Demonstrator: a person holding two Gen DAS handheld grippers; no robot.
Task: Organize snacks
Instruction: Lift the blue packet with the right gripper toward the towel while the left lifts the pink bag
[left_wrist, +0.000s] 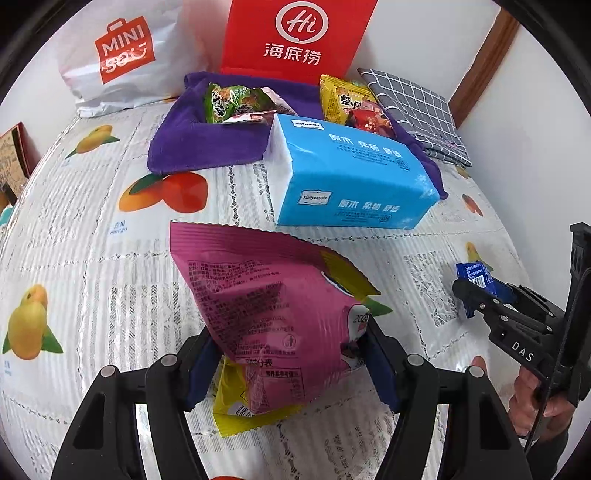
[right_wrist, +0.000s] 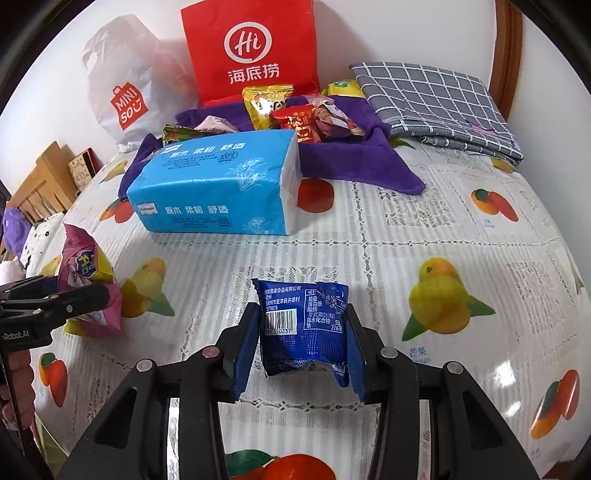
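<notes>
Pink snack bag (left_wrist: 280, 317): pinched between the left gripper (left_wrist: 291, 369) fingers, above the desk (left_wrist: 110, 277); its lower end hidden.
Blue snack packet (right_wrist: 306, 328): pinched by the right gripper (right_wrist: 301, 354) fingers.
Snack pile (right_wrist: 299, 114): at 12 o'clock on the purple cloth (right_wrist: 343, 158); count unclear, tissue pack (right_wrist: 218, 188) covers some.
Bags: two, contents unseen.

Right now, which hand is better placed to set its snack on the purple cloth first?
Probably right: the right gripper holds a small blue foil packet; open tablecloth leads to the purple cloth.
</notes>
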